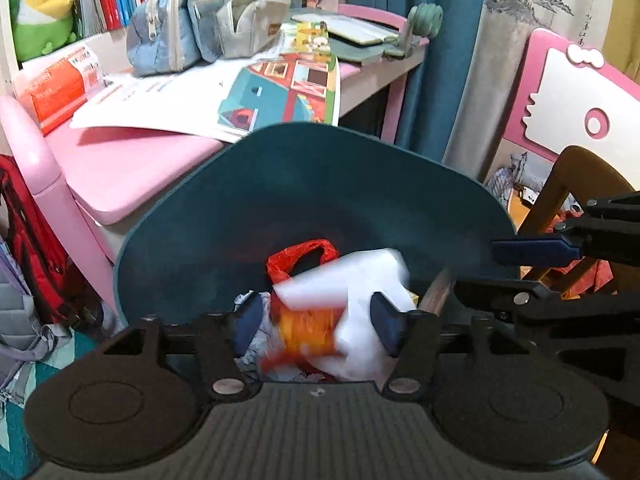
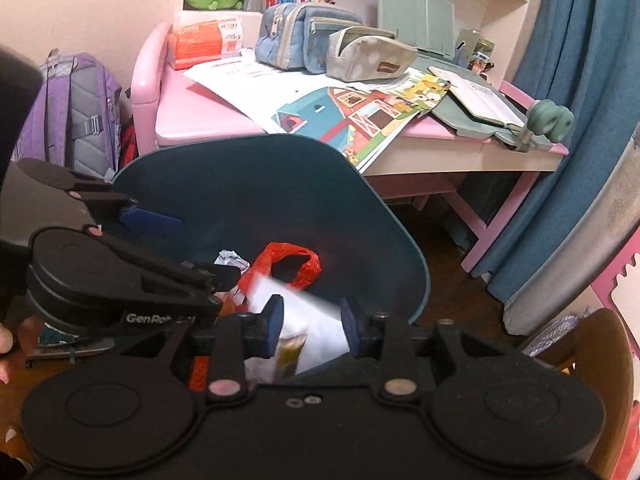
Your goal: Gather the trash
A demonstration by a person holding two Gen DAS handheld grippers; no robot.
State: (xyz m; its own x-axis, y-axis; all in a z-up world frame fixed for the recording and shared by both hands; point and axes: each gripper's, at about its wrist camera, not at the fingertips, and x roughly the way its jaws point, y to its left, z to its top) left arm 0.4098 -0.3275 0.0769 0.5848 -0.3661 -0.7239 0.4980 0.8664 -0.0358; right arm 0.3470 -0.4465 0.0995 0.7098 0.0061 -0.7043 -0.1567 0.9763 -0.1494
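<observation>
Both grippers hang with fingers apart over a dark teal bin (image 1: 304, 200). Between the left gripper (image 1: 316, 320) fingers, a blurred, loose wrapper (image 1: 320, 320), likely light and crumply; pinch its middle. The right gripper (image 2: 312, 326) holds nothing.

My left gripper (image 1: 316, 322) points forward and down, its blue-padded fingers (image 1: 385, 325) spread apart with nothing pinched between them. My right gripper (image 2: 312, 326) sits just beside it, angled the same way, jaws likewise parted and gripping nothing.
</observation>
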